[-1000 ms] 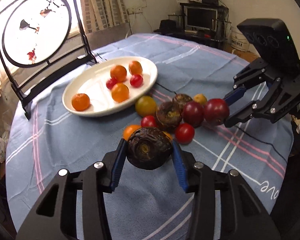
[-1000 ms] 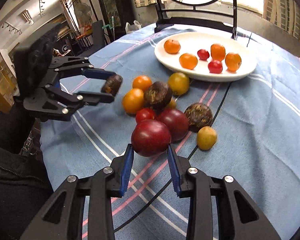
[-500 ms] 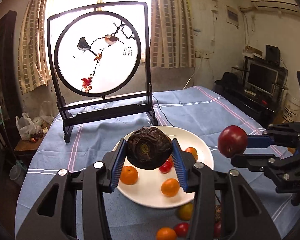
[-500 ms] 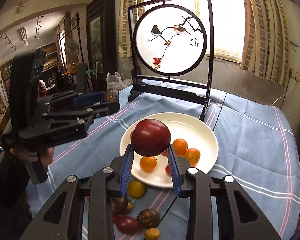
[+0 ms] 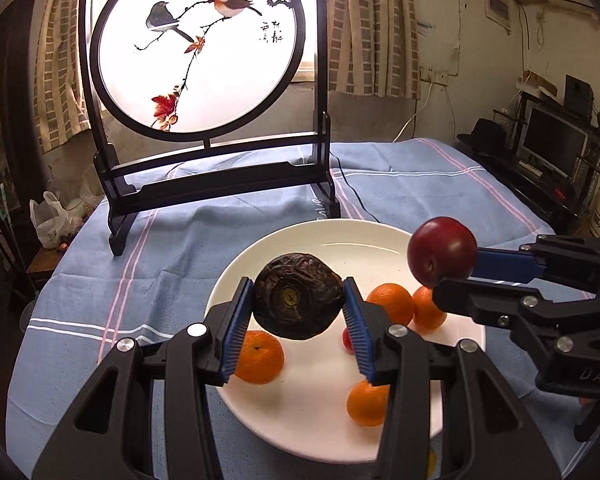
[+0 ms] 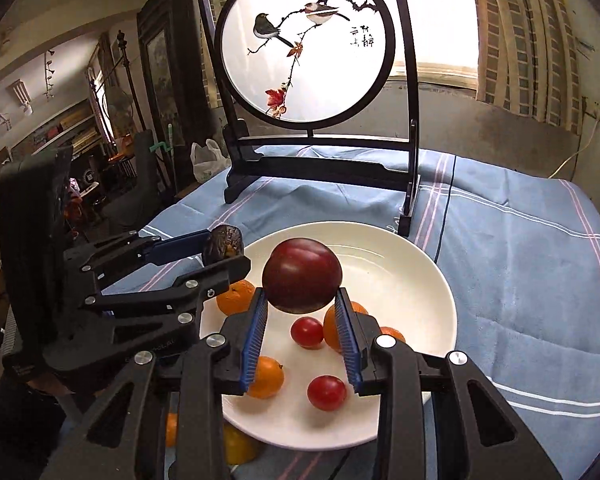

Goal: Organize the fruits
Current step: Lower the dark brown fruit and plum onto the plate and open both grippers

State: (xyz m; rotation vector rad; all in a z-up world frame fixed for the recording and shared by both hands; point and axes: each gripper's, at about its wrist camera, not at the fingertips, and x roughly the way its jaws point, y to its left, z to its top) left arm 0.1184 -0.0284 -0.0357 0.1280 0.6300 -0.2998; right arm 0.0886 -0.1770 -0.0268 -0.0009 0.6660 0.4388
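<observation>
My left gripper (image 5: 298, 322) is shut on a dark wrinkled fruit (image 5: 298, 306) and holds it above the white plate (image 5: 324, 236). My right gripper (image 6: 302, 322) is shut on a dark red plum (image 6: 302, 276) and holds it above the same plate (image 6: 396, 276). The plum also shows at the right of the left wrist view (image 5: 442, 252), and the wrinkled fruit at the left of the right wrist view (image 6: 223, 246). On the plate lie several oranges (image 5: 259, 356) and small red tomatoes (image 6: 326, 393).
A black-framed round bird screen (image 5: 204, 52) stands on the blue striped tablecloth (image 5: 168, 248) behind the plate, with a cable beside it. A few loose fruits (image 6: 236, 446) lie on the cloth at the plate's near edge.
Both grippers lifted their fruits off the cloth, rose and tipped up, then moved forward over the plate, which now lies closer under them.
</observation>
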